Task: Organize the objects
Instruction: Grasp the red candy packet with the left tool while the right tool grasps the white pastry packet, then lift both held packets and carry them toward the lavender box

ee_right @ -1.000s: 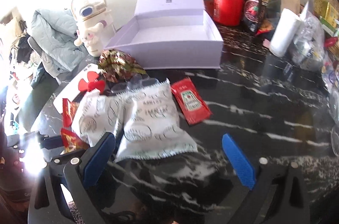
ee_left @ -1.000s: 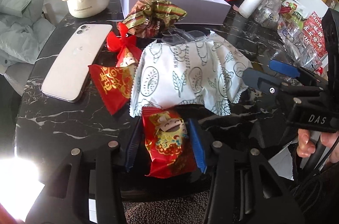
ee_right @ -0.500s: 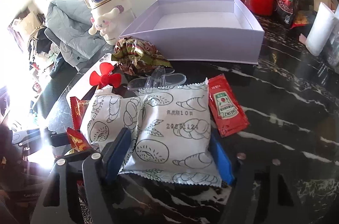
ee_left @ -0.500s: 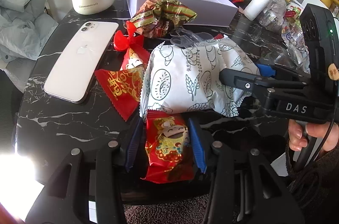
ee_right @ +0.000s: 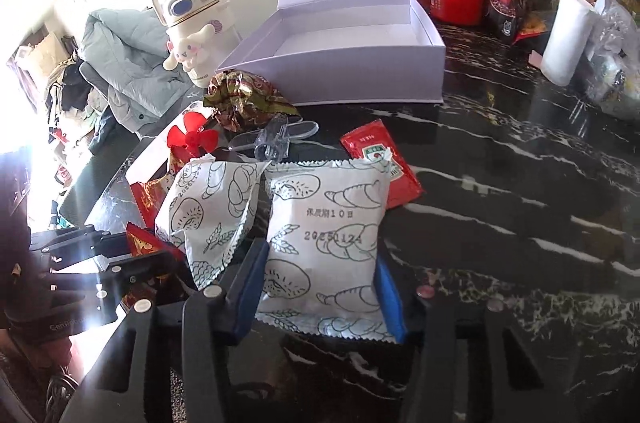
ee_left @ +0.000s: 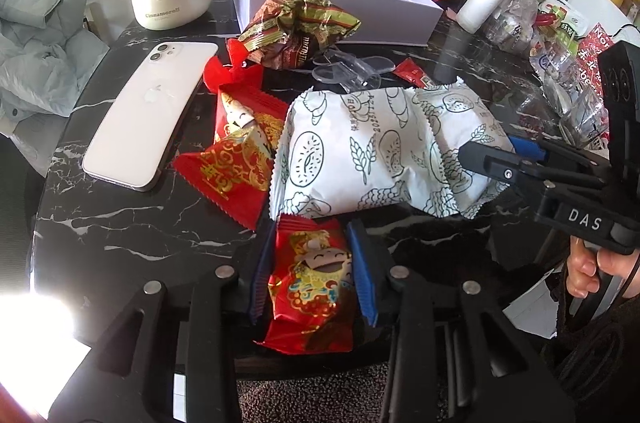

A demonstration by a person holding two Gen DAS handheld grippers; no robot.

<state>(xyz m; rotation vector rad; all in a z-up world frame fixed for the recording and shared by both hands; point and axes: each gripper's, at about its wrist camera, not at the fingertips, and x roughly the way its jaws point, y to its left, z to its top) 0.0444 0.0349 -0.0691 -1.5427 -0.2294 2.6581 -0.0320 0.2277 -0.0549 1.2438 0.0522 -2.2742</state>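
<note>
Blue-padded right claw (ee_right: pixel 320 287), tilted downward, apparently clamping white bread packet (ee_right: pixel 326 247).

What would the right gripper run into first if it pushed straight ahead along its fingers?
The right gripper already has the white printed bread packet between its closing jaws. Beyond that packet, the red ketchup sachet probably comes first, then the open lilac gift box; depth is uncertain.

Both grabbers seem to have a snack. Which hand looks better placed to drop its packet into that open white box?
Probably the right gripper: its bread packet lies closer to the box, and nothing lies between.
</note>
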